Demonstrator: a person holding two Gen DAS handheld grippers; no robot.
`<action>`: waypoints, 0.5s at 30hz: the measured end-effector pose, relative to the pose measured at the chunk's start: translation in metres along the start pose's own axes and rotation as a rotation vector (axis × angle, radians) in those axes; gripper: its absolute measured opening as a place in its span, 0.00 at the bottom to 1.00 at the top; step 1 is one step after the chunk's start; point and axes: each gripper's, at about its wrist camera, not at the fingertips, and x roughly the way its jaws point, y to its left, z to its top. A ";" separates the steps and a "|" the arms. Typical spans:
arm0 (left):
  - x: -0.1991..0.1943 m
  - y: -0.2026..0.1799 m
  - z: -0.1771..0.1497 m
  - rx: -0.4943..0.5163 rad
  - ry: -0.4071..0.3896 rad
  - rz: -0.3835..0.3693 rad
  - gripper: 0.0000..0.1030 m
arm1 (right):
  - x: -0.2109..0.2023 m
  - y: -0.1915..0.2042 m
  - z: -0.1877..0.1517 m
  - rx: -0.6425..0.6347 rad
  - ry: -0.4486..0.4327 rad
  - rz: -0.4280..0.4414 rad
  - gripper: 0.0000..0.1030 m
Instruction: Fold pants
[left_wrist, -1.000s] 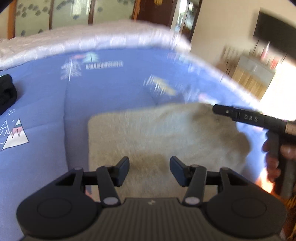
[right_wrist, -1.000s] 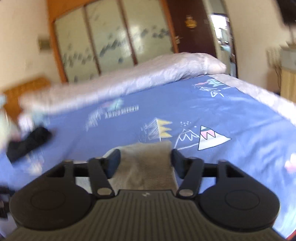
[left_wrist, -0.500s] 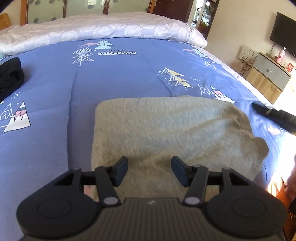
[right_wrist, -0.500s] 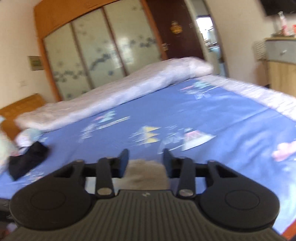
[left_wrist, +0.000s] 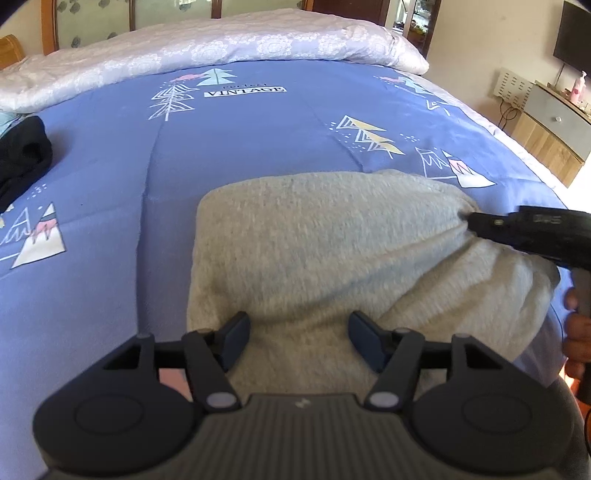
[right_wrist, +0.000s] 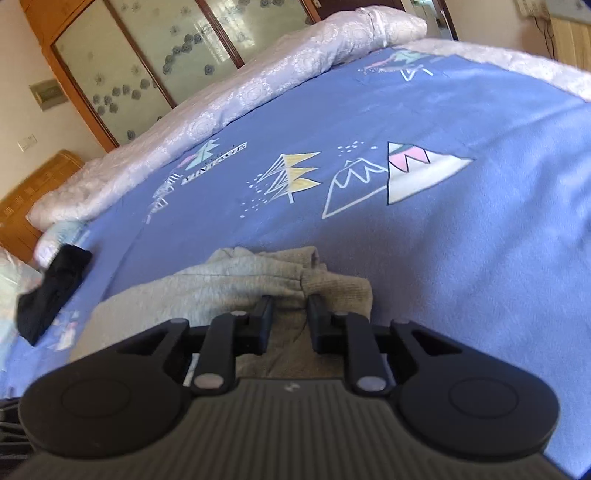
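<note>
— Where are the pants (left_wrist: 314, 251)?

— Folded into a grey block on the blue bedspread (left_wrist: 221, 147), near its front edge. Their near end is hidden behind the left gripper (left_wrist: 299, 338), whose fingers are spread wide above the cloth, holding nothing.

— And the right gripper (right_wrist: 290, 317)?

— Clenched on a bunched fold at the pants' right edge. A black garment (right_wrist: 51, 291) lies well apart, blurred and partly cut off.
</note>
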 end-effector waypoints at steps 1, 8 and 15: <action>-0.004 0.000 -0.001 -0.001 0.002 0.003 0.62 | -0.009 -0.003 -0.001 0.024 -0.009 0.010 0.32; -0.024 0.003 -0.008 -0.004 -0.006 0.041 0.69 | -0.059 -0.003 -0.023 0.082 -0.087 0.042 0.45; -0.037 0.009 -0.016 0.001 -0.028 0.074 0.73 | -0.079 -0.004 -0.035 0.120 -0.093 0.038 0.50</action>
